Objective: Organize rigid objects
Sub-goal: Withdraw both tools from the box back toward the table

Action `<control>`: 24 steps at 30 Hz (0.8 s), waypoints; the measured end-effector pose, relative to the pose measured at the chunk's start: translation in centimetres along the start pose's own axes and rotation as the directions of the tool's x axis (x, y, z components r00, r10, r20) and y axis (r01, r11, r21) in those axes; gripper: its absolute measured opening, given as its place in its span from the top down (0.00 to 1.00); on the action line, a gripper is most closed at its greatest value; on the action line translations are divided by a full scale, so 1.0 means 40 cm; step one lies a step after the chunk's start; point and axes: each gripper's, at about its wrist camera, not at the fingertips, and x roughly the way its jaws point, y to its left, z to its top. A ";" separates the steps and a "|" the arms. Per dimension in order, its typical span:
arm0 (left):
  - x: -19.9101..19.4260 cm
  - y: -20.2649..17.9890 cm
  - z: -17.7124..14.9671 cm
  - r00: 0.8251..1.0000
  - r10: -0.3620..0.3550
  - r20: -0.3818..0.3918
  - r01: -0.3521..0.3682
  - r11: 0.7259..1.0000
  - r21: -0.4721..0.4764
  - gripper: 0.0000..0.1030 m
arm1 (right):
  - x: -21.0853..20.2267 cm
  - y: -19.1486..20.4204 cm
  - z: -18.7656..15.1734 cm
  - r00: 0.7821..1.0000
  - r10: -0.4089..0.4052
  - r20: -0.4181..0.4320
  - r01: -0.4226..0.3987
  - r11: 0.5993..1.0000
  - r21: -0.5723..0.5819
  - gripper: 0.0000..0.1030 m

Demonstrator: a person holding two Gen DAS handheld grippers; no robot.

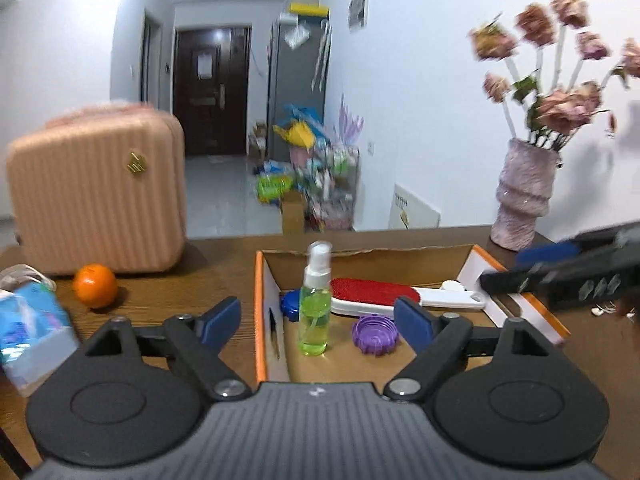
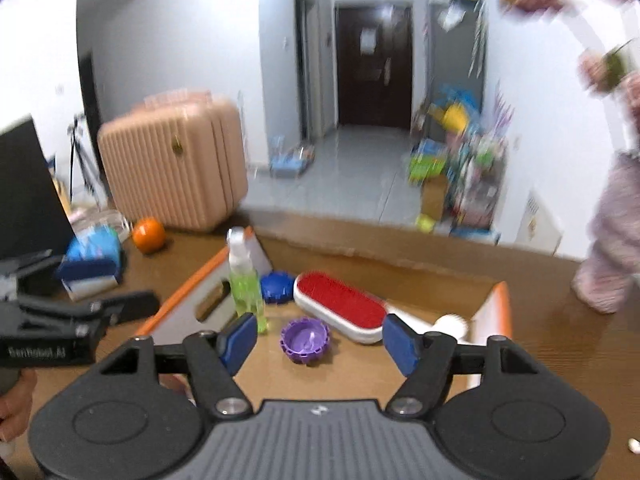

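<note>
An open cardboard box (image 1: 267,320) (image 2: 180,304) with orange edges sits on the wooden table. Inside stand a green spray bottle (image 1: 314,312) (image 2: 245,284), a red-and-white lint brush (image 1: 376,295) (image 2: 340,306), a purple cap (image 1: 375,335) (image 2: 305,340) and a blue cap (image 1: 290,306) (image 2: 278,286). My left gripper (image 1: 318,322) is open and empty, just in front of the bottle and purple cap. My right gripper (image 2: 320,344) is open and empty above the purple cap. Each gripper shows at the edge of the other's view.
A pink suitcase (image 1: 96,196) (image 2: 172,160) stands at the back left with an orange (image 1: 95,285) (image 2: 149,235) in front. A blue tissue pack (image 1: 28,332) (image 2: 94,258) lies at left. A vase of flowers (image 1: 524,196) stands at the back right.
</note>
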 end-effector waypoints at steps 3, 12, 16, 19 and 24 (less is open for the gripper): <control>-0.124 -0.031 -0.042 0.996 0.032 0.081 -0.036 0.998 0.048 0.04 | -0.146 0.021 -0.055 0.992 -0.012 0.127 0.013 1.000 -0.003 0.18; -0.410 -0.097 -0.199 0.988 0.041 0.151 -0.050 0.997 0.058 0.00 | -0.392 0.108 -0.268 0.961 -0.196 0.193 0.185 0.980 0.074 0.06; -0.487 -0.118 -0.257 0.991 0.026 0.128 -0.031 0.999 0.034 0.00 | -0.454 0.146 -0.358 0.949 -0.264 0.175 0.249 0.963 0.103 0.06; -0.528 -0.129 -0.292 0.993 0.024 0.114 -0.025 1.000 0.013 0.00 | -0.503 0.154 -0.426 0.946 -0.276 0.172 0.255 0.958 0.134 0.04; -0.579 -0.145 -0.341 0.995 0.040 0.089 -0.038 0.999 -0.020 0.00 | -0.568 0.165 -0.511 0.948 -0.266 0.173 0.241 0.958 0.155 0.04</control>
